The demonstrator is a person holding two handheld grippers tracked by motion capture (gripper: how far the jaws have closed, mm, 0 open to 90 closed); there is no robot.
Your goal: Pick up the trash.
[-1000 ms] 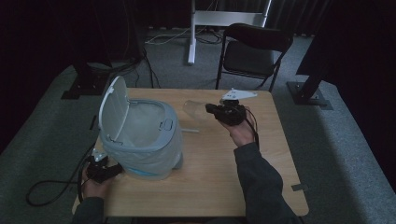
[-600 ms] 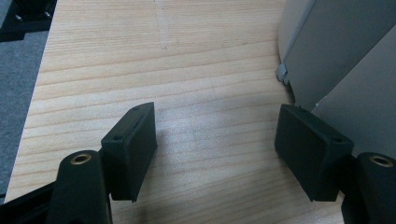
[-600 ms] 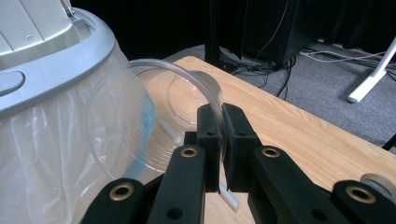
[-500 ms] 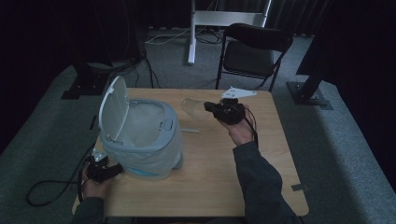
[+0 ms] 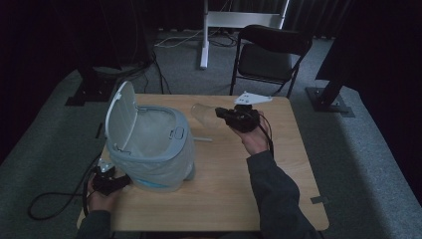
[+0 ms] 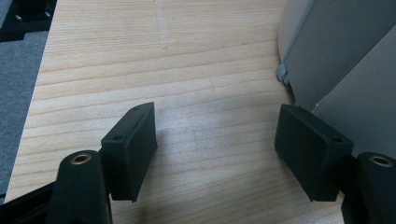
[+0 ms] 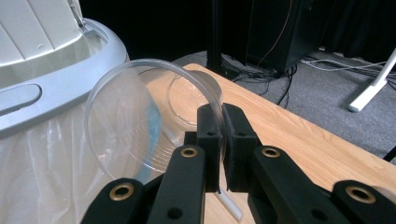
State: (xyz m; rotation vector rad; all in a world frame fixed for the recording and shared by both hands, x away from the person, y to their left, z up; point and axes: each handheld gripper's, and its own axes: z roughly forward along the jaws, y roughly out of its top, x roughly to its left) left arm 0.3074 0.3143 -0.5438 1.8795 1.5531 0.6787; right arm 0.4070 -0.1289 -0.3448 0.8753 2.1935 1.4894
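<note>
We note the right gripper (image 7: 218, 140), fingers clamped on the clear cup's (image 7: 149, 121) rim, holding it beside the bin (image 5: 154, 149). Left gripper (image 6: 215, 154): fingers wide apart, holding nothing, over the surface (image 6: 187, 70).

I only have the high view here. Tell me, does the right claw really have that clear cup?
Observer: Yes. The right claw is shut on the clear cup, pinching its rim wall.
Operator: Which way does the cup face?
Observer: It lies on its side, mouth toward the claw's camera.
Operator: And the left claw?
Observer: The left claw is open over the table, nothing between the jaws, with the bin just beside one jaw.
</note>
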